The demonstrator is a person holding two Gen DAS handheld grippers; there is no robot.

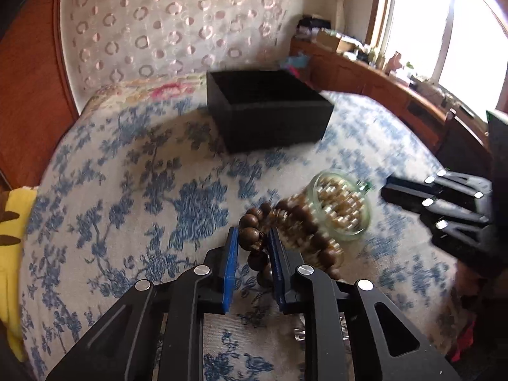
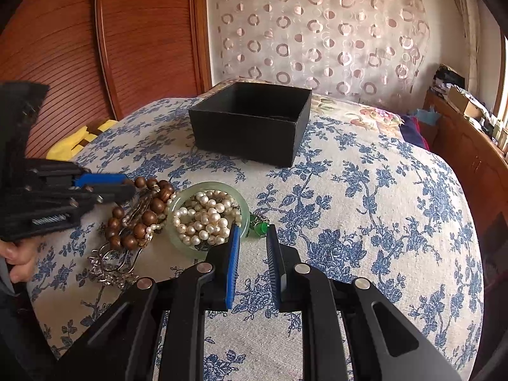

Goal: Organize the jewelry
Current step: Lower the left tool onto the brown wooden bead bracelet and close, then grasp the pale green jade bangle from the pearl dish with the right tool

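My left hand-held gripper [image 1: 252, 243] is closed on the brown wooden bead bracelet [image 1: 254, 238]. My right hand-held gripper [image 2: 253, 234] is open, holding nothing, just beside the green bangle [image 2: 177, 236] full of pearls [image 2: 203, 214]. The black box [image 2: 250, 120] sits farther back on the flowery bed [image 2: 365, 222].

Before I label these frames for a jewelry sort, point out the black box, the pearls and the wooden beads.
Black box [image 2: 244, 133]: right wrist view, on its front wall.
Pearls [image 2: 203, 216]: right wrist view, middle of the heap inside the green bangle.
Wooden beads [image 1: 250, 233]: left wrist view, bead between the hand-held gripper's fingers.
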